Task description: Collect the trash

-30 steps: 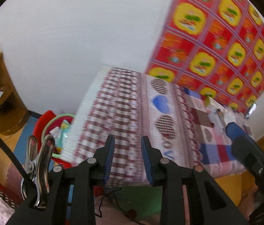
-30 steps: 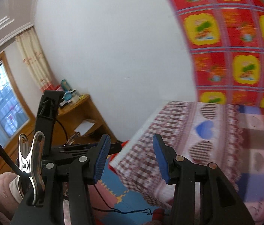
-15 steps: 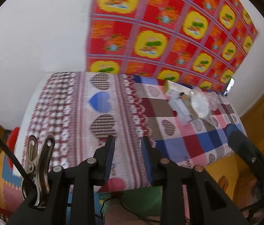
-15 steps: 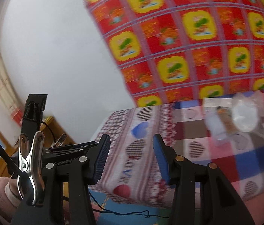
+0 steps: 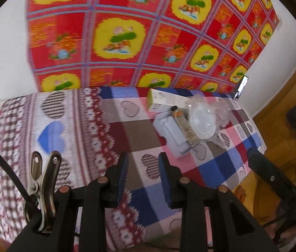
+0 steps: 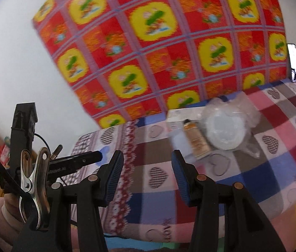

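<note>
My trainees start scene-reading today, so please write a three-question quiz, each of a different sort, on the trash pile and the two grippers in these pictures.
1. True or false: the left gripper holds a piece of trash.
2. Multiple choice: the tube with the black cap lies A) left of the crumpled clear plastic bag, touching it; B) on the floor; C) between the right gripper's fingers.
3. Fill in: the long white carton lies at the table's far edge, by the red and yellow ____.

Key: 1 false, both grippers are open and empty; 2 A; 3 wall cloth.
</note>
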`<state>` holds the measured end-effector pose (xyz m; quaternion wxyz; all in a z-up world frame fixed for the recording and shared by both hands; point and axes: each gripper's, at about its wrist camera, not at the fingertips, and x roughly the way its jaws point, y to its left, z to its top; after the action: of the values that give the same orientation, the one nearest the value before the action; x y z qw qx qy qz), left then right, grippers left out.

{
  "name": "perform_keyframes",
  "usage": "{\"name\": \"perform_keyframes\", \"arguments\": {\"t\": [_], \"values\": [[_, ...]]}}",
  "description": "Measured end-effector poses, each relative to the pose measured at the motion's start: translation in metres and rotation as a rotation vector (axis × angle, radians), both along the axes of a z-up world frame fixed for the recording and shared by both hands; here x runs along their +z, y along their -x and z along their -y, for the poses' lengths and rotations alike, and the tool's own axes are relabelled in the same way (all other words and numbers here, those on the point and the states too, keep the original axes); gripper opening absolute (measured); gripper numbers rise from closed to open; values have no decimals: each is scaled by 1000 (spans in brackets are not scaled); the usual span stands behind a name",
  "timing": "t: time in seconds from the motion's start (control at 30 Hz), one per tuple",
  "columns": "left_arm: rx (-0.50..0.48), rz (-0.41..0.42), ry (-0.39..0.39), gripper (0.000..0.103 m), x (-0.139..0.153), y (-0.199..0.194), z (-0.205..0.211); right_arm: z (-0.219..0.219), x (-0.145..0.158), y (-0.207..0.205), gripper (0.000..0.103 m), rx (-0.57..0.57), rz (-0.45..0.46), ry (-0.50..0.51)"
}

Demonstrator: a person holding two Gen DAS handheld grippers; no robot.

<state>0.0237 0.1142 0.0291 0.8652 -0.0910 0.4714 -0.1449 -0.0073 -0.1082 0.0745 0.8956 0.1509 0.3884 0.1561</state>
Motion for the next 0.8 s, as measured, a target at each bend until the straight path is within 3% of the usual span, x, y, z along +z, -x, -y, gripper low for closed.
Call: {"name": "perform_keyframes", "arguments": {"t": [0.2,0.43,0.8], "values": [[-29,-26,6,29,-7,-30,25,33,-6,-26,49,-50,-17,37],[10,-38,2,29,-10,-53,63,83,-21,-63,49,-35,-55,67],[135,-97,-12,29,-28,-83,128,149,-48,-124,55,108,-99,58]]}}
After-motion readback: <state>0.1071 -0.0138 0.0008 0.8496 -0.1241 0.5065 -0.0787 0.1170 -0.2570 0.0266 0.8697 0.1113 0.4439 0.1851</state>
